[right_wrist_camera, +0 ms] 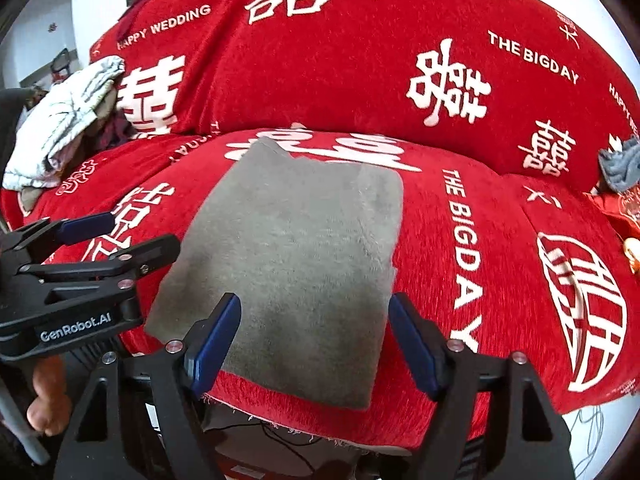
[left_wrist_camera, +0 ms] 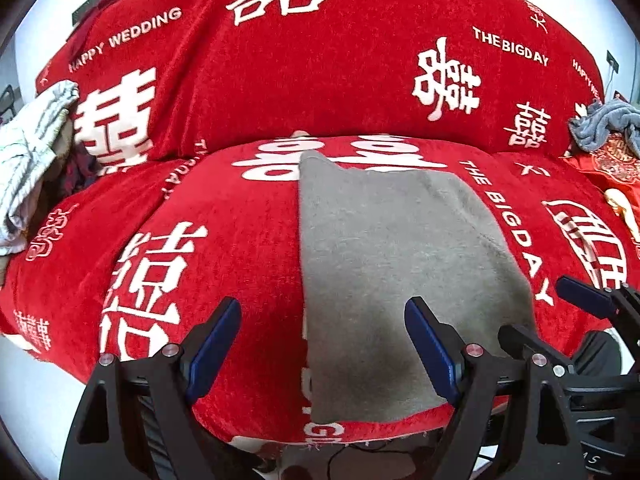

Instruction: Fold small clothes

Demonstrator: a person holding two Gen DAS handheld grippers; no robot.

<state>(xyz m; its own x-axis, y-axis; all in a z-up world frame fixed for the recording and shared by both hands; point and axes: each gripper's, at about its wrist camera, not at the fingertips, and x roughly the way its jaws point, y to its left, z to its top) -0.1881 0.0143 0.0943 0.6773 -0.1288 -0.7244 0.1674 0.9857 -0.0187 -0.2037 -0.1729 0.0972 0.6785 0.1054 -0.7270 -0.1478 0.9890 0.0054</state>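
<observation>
Two grippers hang with jaws apart and nothing between them: the left gripper (left_wrist_camera: 322, 344) and the right gripper (right_wrist_camera: 314, 340). A folded grey cloth (right_wrist_camera: 296, 264) lies flat on the red sofa cover (right_wrist_camera: 500, 264). A pale crumpled garment (right_wrist_camera: 64, 120) sits at ten o'clock, a blue-grey one (left_wrist_camera: 604, 124) at three o'clock.

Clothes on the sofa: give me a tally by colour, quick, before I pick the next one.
Grey, folded, on the seat: 1
White striped, crumpled, at the left end: 1
Blue-grey, crumpled, at the right end: 1
Dark red, mostly hidden under the white one: 1
Total: 4
</observation>
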